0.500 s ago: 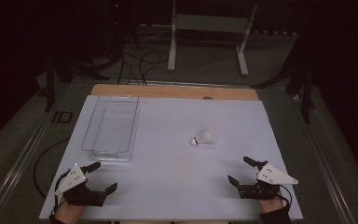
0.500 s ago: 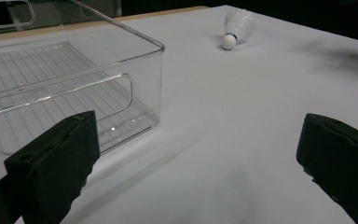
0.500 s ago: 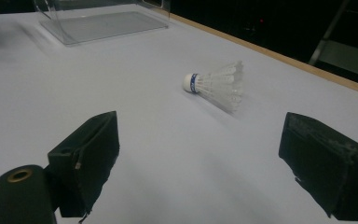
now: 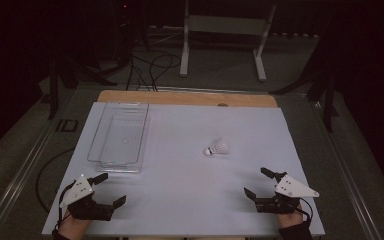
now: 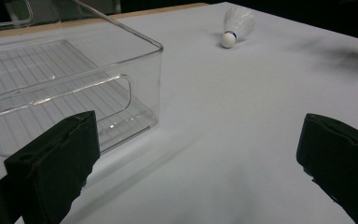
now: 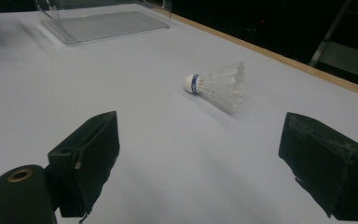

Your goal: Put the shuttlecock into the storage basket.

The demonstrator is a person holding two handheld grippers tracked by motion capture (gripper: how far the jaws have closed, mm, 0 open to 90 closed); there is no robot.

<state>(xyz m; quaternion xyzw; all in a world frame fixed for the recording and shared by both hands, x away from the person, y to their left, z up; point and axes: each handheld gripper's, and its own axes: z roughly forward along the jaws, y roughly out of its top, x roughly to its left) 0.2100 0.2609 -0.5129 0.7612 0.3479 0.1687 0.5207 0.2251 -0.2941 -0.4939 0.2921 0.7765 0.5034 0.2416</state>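
Note:
A white shuttlecock (image 4: 216, 148) lies on its side on the white table sheet (image 4: 190, 170), right of centre; it also appears far off as the shuttlecock (image 5: 235, 25) and close ahead as the shuttlecock (image 6: 216, 86), cork end pointing left. A clear plastic bin (image 4: 119, 135) stands empty at the left, its near corner close in front as the bin (image 5: 70, 88). My left gripper (image 4: 109, 188) rests open near the front left edge, nothing between its jaws. My right gripper (image 4: 258, 182) rests open near the front right edge, pointing toward the shuttlecock, jaws apart and empty.
A wooden strip (image 4: 190, 97) runs along the table's far edge. Beyond it stand a metal frame stand (image 4: 222, 40) and cables on the floor. The sheet between the two grippers is bare.

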